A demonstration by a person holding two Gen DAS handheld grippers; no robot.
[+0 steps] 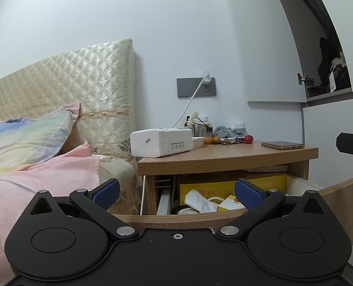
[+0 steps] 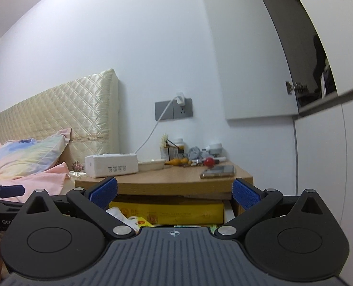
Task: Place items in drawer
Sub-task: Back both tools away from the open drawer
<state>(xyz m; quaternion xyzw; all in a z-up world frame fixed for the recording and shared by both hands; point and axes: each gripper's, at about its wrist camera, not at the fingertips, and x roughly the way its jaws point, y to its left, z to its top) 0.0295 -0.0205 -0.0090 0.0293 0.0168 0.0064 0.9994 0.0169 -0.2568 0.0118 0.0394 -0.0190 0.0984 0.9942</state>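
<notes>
We are hovering 2 empty grippers before the open nightstand drawer (image 1: 224,217).

We are holding the left gripper (image 1: 177,194) and right gripper (image 2: 174,194) with jaws spread wide, gripping nothing. The smartphone (image 1: 282,145), tissue pack (image 1: 161,142) and red ball (image 1: 248,139) are lying on the nightstand top (image 1: 224,157); a yellow box (image 1: 228,186) is sitting inside the drawer.
</notes>
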